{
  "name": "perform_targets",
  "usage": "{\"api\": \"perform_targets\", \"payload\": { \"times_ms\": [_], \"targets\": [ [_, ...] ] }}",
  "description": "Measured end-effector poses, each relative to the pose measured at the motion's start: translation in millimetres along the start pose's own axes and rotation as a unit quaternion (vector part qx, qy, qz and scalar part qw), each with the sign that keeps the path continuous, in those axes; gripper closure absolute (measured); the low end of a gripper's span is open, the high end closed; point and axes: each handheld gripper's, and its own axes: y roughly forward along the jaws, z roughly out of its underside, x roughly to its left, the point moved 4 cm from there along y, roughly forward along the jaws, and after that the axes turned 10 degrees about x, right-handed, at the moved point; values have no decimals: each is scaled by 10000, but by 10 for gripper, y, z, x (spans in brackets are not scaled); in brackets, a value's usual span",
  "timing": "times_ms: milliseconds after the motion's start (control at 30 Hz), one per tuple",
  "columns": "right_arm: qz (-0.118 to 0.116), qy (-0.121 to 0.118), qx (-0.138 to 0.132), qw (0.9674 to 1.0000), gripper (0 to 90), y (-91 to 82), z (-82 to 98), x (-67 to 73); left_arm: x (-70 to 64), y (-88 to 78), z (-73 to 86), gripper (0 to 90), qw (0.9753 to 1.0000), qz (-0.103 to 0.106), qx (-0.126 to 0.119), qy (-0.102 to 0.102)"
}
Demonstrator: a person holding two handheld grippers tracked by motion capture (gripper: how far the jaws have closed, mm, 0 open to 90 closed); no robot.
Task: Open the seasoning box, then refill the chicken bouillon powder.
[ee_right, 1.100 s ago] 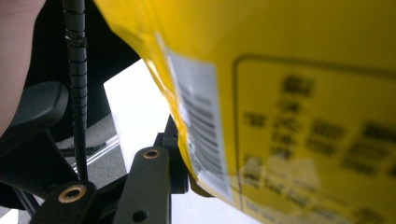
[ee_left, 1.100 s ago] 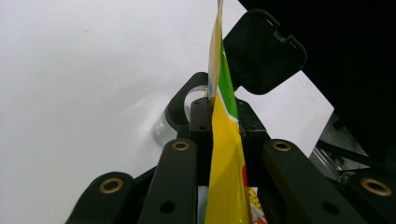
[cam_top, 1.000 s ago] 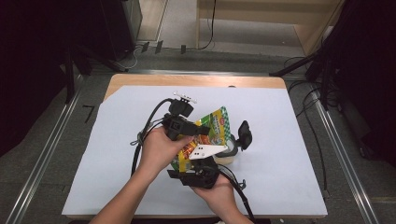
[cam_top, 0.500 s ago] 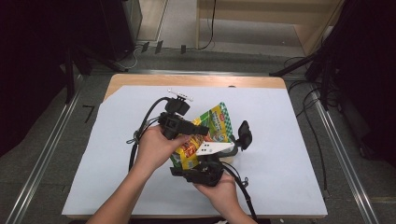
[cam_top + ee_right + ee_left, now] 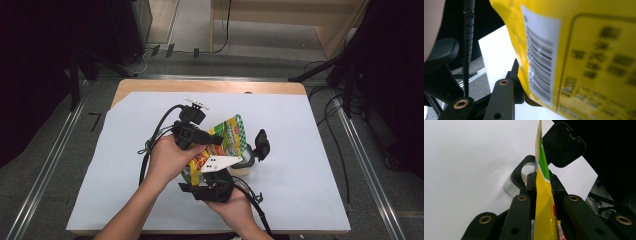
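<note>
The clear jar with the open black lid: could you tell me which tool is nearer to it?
Left. The left tool, shut on the yellow pouch, is just above the jar; the right tool holds the pouch's lower end, nearer the person.

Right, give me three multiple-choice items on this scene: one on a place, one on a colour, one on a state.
1. Where is the clear jar?
A. on the floor
B. on the white table cover, by the yellow packet
C. on the right gripper

2. What colour is the jar's lid?
A. black
B. red
C. white

3. How is the left gripper?
A. open, off the packet
B. shut on the packet
C. shut on the jar

Answers:
1 B: the high view shows the jar on the cover beside the packet.
2 A: the lid is black.
3 B: the left gripper view shows both jaws pressed on the packet.
</note>
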Motion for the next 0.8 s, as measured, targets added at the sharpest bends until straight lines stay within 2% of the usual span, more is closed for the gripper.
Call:
{"api": "perform_targets", "payload": {
  "times_ms": [133, 333, 467, 567, 633, 800],
  "targets": [
    [17, 62, -32, 10000, 670, 3, -13, -17, 4, 4, -10, 825, 10000, -11, -22, 5],
    [-113, 212, -67, 9997, 698, 12, -17, -27, 12, 19, -22, 822, 10000, -40, 69, -11],
    [-192, 181, -59, 9996, 686, 15, -36, -25, 24, 11, -44, 822, 9999, -34, 120, -44],
    [-151, 105, -38, 9998, 660, 18, -47, -23, 18, 16, -67, 822, 9999, -54, 138, -42],
    [-83, 95, -22, 9999, 678, 21, -56, -24, 11, 20, -89, 822, 9998, -72, 162, -16],
    [-116, 123, -13, 9999, 708, 18, -63, -36, 30, 23, -85, 820, 9999, -5, 135, -11]
  ]
}}
